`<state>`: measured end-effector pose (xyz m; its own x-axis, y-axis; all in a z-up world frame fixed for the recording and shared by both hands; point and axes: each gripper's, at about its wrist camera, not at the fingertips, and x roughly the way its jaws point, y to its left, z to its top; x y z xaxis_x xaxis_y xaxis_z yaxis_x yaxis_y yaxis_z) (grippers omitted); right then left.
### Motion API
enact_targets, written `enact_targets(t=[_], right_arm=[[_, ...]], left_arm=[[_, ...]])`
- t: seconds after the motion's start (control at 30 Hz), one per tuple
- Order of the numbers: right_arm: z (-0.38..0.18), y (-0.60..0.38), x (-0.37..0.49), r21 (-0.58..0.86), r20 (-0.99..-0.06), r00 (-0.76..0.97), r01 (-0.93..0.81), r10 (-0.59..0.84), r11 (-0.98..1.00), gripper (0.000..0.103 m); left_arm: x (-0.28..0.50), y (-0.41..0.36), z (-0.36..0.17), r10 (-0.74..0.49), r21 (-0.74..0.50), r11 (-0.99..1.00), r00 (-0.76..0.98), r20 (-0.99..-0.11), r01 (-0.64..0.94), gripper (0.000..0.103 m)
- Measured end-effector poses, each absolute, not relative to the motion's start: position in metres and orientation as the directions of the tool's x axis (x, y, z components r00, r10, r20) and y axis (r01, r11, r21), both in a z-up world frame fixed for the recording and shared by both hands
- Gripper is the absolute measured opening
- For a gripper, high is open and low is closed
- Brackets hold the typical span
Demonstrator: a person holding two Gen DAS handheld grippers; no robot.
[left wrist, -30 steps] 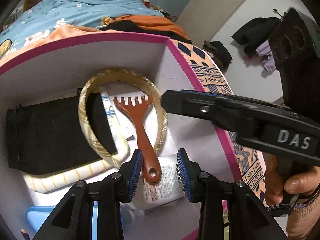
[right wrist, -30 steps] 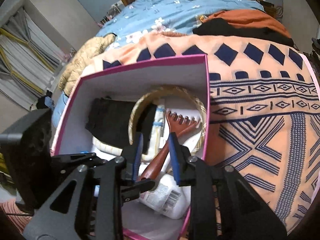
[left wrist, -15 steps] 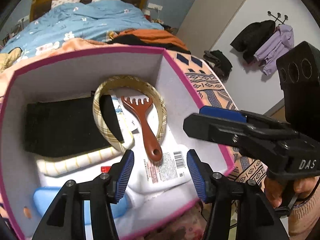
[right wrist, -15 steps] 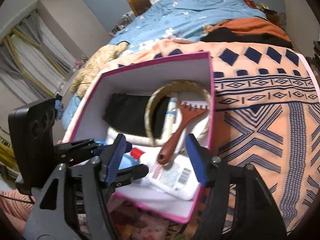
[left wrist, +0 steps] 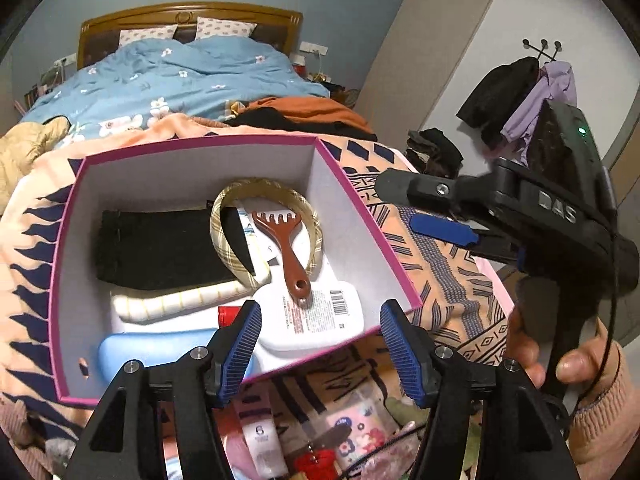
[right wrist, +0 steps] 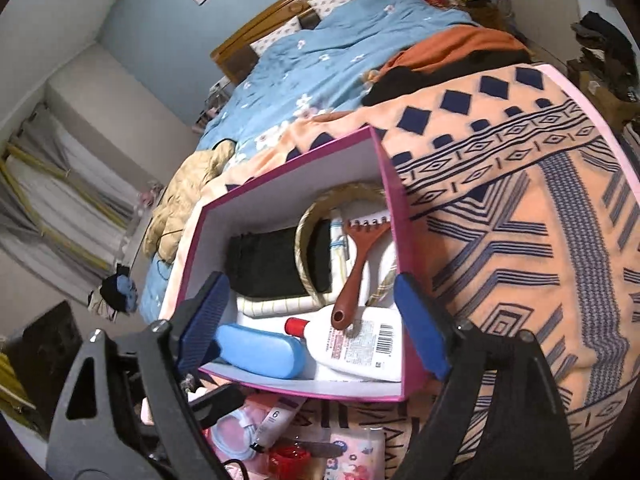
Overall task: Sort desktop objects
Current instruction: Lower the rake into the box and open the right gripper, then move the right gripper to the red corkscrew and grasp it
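Observation:
A pink-rimmed box (left wrist: 368, 224) (right wrist: 390, 184) sits on a patterned blanket. Inside lie a brown comb (left wrist: 290, 252) (right wrist: 356, 268), a plaid headband (left wrist: 224, 240) (right wrist: 304, 256), a white bottle (left wrist: 316, 316) (right wrist: 360, 344), a blue case (left wrist: 160, 346) (right wrist: 260, 352) and a black cloth (left wrist: 160, 248) (right wrist: 268, 264). My left gripper (left wrist: 320, 344) is open and empty, held above the box's near edge. My right gripper (right wrist: 316, 320) is open and empty over the near end of the box; it also shows in the left wrist view (left wrist: 444, 228), to the right of the box.
Loose items lie in front of the box: a tube marked 6 (left wrist: 260, 440) (right wrist: 276, 416), a red cap (left wrist: 316, 464) (right wrist: 288, 456), a floral packet (left wrist: 360, 436) (right wrist: 356, 456) and a white cable (right wrist: 236, 428). A bed with a blue quilt (left wrist: 180, 76) lies behind. Clothes hang at right (left wrist: 520, 92).
Both grippers have opened wide and pulled back and up from the box. The brown comb, held a second ago, now lies free in the box.

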<state>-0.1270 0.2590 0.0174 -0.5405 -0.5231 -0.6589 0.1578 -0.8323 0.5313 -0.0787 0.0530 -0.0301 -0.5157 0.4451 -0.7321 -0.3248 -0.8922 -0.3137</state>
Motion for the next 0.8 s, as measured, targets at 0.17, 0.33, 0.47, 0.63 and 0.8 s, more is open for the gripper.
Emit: enact_targets(t=[0.17,0.33,0.47,0.63,0.8], right_arm=[[0.022,0.260,-0.118,0.524,-0.659,-0.541,0.168,-0.523,-0.835,0.085],[0.022,0.259,-0.104,0.528,-0.649,-0.528,0.206,-0.548,-0.824,0.085],[0.018,0.259,-0.093,0.529,-0.659,-0.504,0.217,-0.559,-0.820,0.085],[0.001,0.254,-0.076,0.545,-0.675,-0.433,0.255,-0.598,-0.799,0.085],[-0.020,0.235,-0.053,0.490,-0.727,-0.361,0.324,-0.584,-0.809,0.084]], left_arm=[[-0.064,0.054,-0.025,0.443,-0.300,-0.892,-0.520,-0.730,-0.339,0.063],[-0.052,0.045,-0.030,0.431,-0.308,-0.900,-0.518,-0.739,-0.309,0.063],[-0.043,0.036,-0.039,0.409,-0.304,-0.911,-0.512,-0.755,-0.279,0.063],[-0.027,0.026,-0.050,0.370,-0.279,-0.927,-0.503,-0.781,-0.249,0.063],[-0.014,0.019,-0.066,0.355,-0.280,-0.933,-0.470,-0.808,-0.225,0.063]])
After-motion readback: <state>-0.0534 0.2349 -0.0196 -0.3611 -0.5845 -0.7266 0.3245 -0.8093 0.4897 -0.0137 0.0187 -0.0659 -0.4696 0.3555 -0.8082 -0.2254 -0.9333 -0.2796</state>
